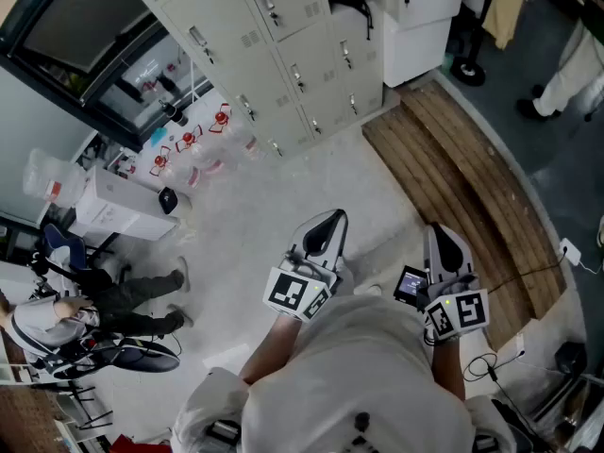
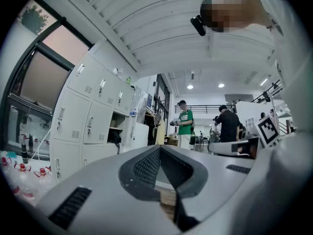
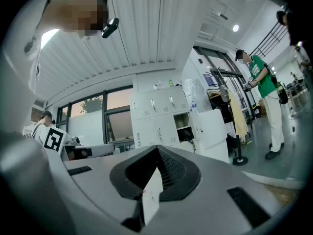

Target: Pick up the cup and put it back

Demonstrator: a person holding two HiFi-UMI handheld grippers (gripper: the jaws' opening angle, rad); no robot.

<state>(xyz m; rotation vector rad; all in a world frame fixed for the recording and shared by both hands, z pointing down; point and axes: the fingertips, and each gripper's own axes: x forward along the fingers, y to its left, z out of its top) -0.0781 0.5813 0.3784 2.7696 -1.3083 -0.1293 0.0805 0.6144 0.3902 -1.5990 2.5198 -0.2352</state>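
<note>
The left tool (image 1: 332,221) and the right tool (image 1: 440,234), two in all, are pointing level side by side with jaws closed and empty, one bank of lockers (image 1: 274,55) ahead, a person in green (image 2: 185,124) and a person in black (image 2: 228,125) standing beyond the left tool, and where the cup is sitting I cannot tell

Grey lockers (image 1: 274,55), wooden floor planks (image 1: 458,173), person seated nearby (image 1: 113,302)

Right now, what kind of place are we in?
Probably an indoor open lab or workshop floor. A bank of grey metal lockers lines the wall, red-capped bottles stand on the floor below a big window, and people stand further back in an open hall.
</note>
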